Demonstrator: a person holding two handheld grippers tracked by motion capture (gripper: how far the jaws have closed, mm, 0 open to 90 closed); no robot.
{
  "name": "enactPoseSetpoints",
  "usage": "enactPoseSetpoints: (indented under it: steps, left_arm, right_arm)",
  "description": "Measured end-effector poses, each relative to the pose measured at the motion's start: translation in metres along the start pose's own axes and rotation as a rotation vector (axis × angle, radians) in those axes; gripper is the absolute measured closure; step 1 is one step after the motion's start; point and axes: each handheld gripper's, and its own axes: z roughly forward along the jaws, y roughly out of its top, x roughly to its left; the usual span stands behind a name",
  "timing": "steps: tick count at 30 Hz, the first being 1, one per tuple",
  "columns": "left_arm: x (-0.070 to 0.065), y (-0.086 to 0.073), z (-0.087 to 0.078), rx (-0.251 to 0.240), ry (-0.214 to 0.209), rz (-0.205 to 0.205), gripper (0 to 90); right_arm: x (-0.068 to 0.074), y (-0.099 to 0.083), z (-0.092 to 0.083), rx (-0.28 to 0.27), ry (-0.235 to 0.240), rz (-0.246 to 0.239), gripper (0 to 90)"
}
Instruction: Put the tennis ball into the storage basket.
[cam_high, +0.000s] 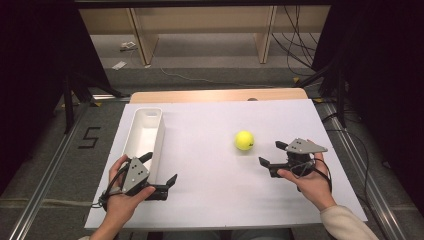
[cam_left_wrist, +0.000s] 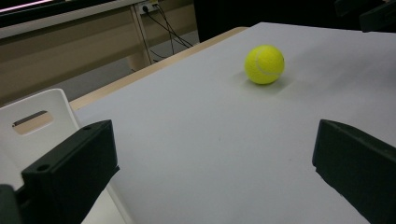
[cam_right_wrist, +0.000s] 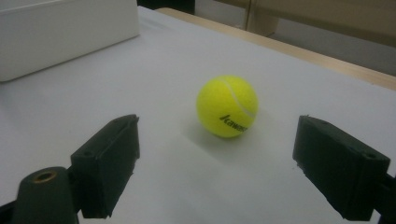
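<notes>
One tennis ball (cam_right_wrist: 227, 106), print partly blurred, mid-tabletop toward the right edge, just ahead of right gripper (cam_high: 273, 154), jaws apart, empty.

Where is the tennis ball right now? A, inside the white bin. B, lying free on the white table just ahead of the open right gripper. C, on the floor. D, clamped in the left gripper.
B: the tennis ball lies on the table ahead of the right gripper, whose jaws stand wide apart, touching nothing.
</notes>
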Motion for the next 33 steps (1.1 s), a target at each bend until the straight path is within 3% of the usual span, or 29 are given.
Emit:
enactPoseSetpoints:
  steps: [33]
  left_arm:
    - [0.0, 0.001, -0.001, -0.006, 0.001, -0.003, 0.0]
  right_arm:
    - [0.0, 0.017, 0.052, 0.039, -0.005, -0.005, 15.4]
